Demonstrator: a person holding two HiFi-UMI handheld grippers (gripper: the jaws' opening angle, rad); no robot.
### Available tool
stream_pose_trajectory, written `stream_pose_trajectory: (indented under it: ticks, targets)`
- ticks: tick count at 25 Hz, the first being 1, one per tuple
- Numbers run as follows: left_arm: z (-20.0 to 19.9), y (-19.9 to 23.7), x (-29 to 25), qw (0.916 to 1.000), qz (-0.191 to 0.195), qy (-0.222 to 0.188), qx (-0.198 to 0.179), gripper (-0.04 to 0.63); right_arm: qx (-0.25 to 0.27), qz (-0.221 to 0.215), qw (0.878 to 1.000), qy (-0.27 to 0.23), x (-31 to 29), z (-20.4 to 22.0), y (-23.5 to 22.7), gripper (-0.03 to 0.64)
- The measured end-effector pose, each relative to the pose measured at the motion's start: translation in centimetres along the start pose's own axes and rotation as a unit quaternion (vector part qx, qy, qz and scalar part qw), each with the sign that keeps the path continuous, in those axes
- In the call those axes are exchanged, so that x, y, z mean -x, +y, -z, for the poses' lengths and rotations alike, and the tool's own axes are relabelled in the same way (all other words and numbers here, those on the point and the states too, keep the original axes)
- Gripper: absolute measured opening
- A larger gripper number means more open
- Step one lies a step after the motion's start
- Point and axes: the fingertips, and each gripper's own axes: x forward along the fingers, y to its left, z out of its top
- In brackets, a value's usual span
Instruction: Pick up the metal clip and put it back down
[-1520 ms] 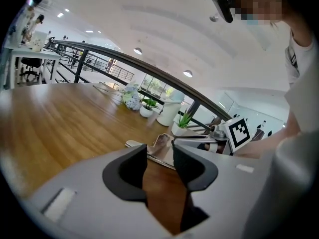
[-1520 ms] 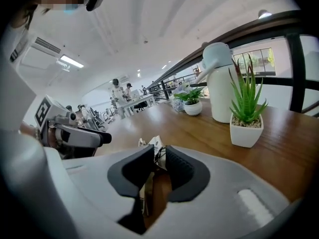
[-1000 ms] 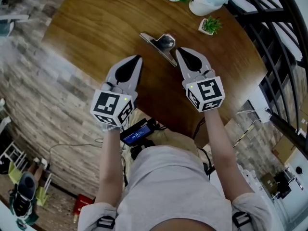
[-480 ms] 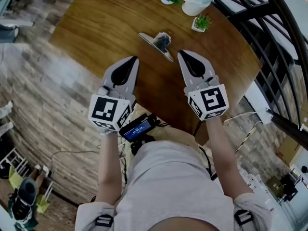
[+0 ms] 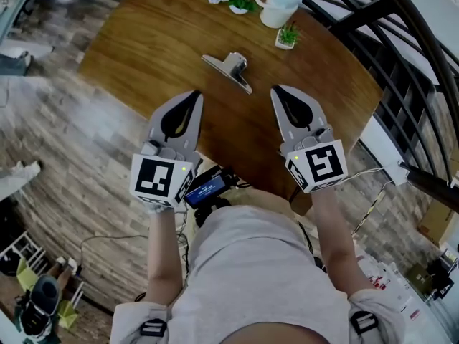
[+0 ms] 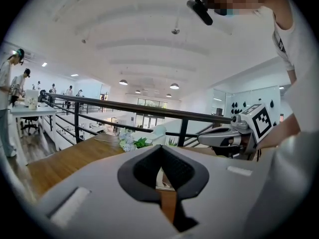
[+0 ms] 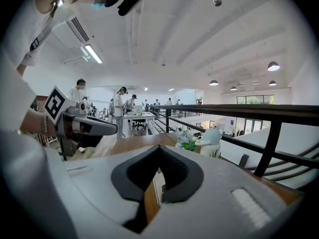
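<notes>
No word, number or brand can be read anywhere. The marker cubes (image 5: 159,179) on the left gripper (image 5: 195,96) and the right gripper (image 5: 277,90) carry only black-and-white square patterns, no letters. The small lit screen (image 5: 208,190) at the person's waist shows pale lines too small to make out. A dark shirt print (image 6: 282,45) in the left gripper view is blurred.

1. Counter (image 5: 158,41) is showing smooth brown wood w/ a soft sheen.
2. Metal clip (image 5: 228,69) is gleaming: bare, glossy metal.
3. Left tongs (image 5: 195,96) & right tongs (image 5: 277,90) are looking like matt grey plastic; pads (image 6: 177,167) inside are looking black, matt.
4. Floor (image 5: 79,156) is showing mottled, rough-looking planks, matt.
5. Shirt (image 5: 244,278) is reading as plain grey cloth.
</notes>
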Motion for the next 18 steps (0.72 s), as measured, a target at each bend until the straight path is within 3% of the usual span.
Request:
stream_pose_trajectory:
  ticks: [7, 18]
  targets:
    - [-1.2, -1.1, 1.2, 0.9998, -0.001, 0.004, -0.022, 0.012, 0.006, 0.006, 1.0, -0.007, 2.1, -0.8, 0.3, 0.0]
    - [-0.7, -1.1, 2.0, 0.9997, -0.013, 0.009, -0.018, 0.012, 0.014, 0.009, 1.0, -0.006, 3.1, -0.8, 0.3, 0.0]
